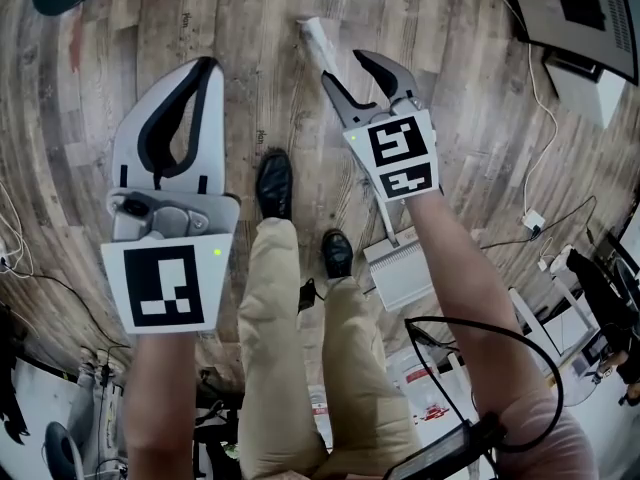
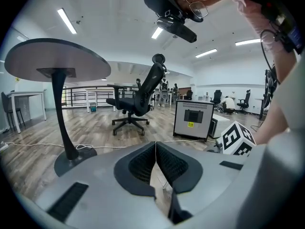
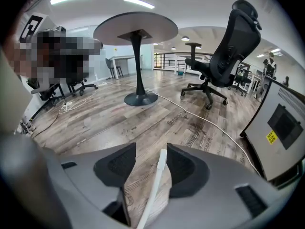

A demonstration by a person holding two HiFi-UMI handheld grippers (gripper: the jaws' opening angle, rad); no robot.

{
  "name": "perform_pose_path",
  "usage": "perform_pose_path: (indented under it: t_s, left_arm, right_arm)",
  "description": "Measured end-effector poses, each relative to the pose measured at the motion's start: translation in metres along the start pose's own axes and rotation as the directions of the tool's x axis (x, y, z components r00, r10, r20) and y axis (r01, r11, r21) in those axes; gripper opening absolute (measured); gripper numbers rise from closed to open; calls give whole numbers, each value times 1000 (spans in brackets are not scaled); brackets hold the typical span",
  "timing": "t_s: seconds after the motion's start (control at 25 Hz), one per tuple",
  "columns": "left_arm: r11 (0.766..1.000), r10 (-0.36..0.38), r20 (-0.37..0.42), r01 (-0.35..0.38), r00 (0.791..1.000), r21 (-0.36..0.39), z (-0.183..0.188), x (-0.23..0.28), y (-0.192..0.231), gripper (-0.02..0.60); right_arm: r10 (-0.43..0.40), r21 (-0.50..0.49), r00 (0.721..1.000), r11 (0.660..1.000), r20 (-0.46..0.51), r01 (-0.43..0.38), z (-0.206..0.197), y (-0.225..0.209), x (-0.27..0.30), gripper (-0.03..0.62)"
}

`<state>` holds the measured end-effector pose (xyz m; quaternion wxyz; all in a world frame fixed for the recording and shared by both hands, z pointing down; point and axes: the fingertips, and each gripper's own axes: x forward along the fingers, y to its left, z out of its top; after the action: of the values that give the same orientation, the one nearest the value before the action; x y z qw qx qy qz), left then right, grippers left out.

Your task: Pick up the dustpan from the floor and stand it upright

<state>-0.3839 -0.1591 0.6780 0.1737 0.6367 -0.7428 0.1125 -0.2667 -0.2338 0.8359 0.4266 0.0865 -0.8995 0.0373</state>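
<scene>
The wooden floor (image 1: 250, 68) is pictured from above, with the dustpan (image 1: 400, 273) lying on it near a black shoe (image 1: 337, 253). Its white handle (image 3: 159, 171) is framed between the jaws of the right claw (image 3: 151, 149), which are parted and not clamped. The left claw (image 2: 155, 144) is shown well aside, jaws pressed together on nothing.

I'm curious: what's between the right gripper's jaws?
The dustpan's white handle, between the open jaws of the right gripper; the right gripper view shows it.
</scene>
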Motion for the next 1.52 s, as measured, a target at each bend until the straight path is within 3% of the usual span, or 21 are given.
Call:
perform_pose_path:
  t_s: [1.08, 1.52]
  left_arm:
    - [999, -27, -5, 27, 1000, -35, -60, 32, 7, 14]
    - [999, -48, -18, 48, 999, -5, -79, 37, 6, 14]
  right_arm:
    - [8, 15, 987, 1000, -160, -6, -87, -6, 81, 202]
    - [4, 44, 980, 999, -199, 5, -122, -9, 110, 201]
